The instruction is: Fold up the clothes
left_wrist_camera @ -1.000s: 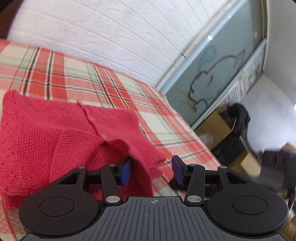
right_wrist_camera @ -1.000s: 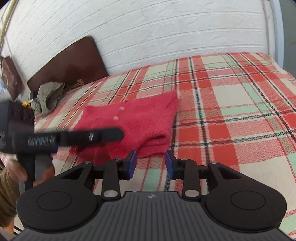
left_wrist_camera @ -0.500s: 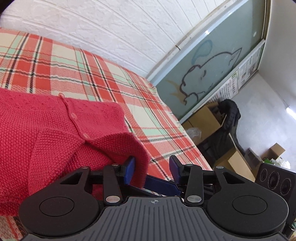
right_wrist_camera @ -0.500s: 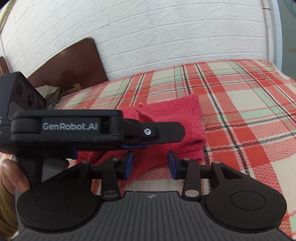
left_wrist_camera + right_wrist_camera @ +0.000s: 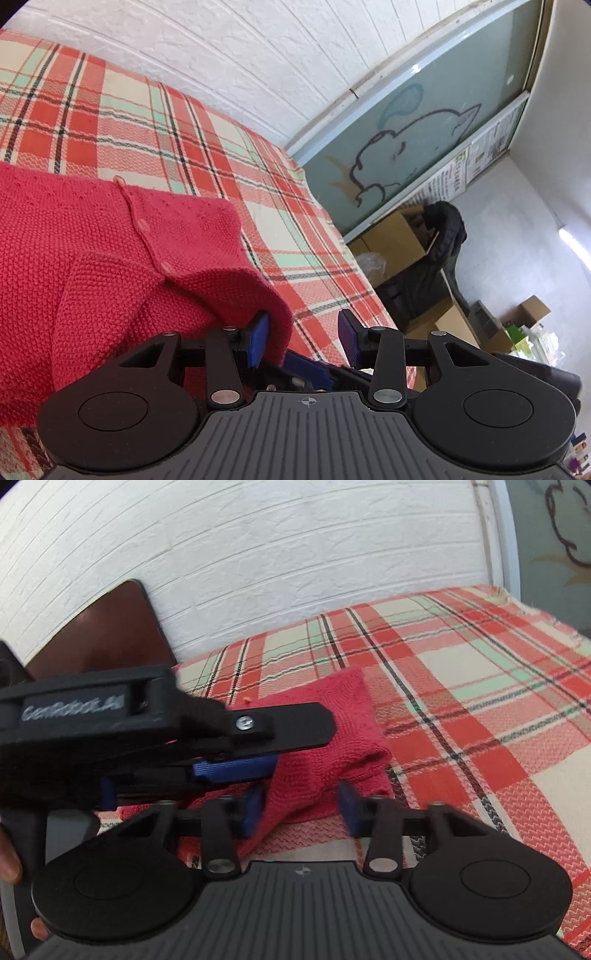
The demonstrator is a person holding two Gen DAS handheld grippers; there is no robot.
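Observation:
A red knit cardigan [image 5: 110,258] lies folded on the plaid bedspread [image 5: 155,122]. My left gripper [image 5: 303,335] is open at the cardigan's near corner, with the rolled hem against its left pad and clear of the right one. In the right wrist view the same cardigan [image 5: 332,716] lies ahead. My right gripper [image 5: 300,806] has its jaws closing with a fold of the hem between them; the pads still stand apart and do not press it. The left gripper's fingers [image 5: 295,723] cross just above. One of the right gripper's fingers [image 5: 306,369], blue-padded, shows under the left gripper.
A white brick wall backs the bed, with a brown headboard [image 5: 99,638] at the left. The bed's edge drops off beside a glass door with a cartoon drawing [image 5: 406,147]. Cardboard boxes [image 5: 399,240] and a black garment [image 5: 447,240] stand on the floor. A hand [image 5: 7,860] holds the left gripper.
The right gripper has come in low to the cardigan's near hem, under the left gripper. The left gripper's view has swung right and closer; its jaws keep about the same gap.

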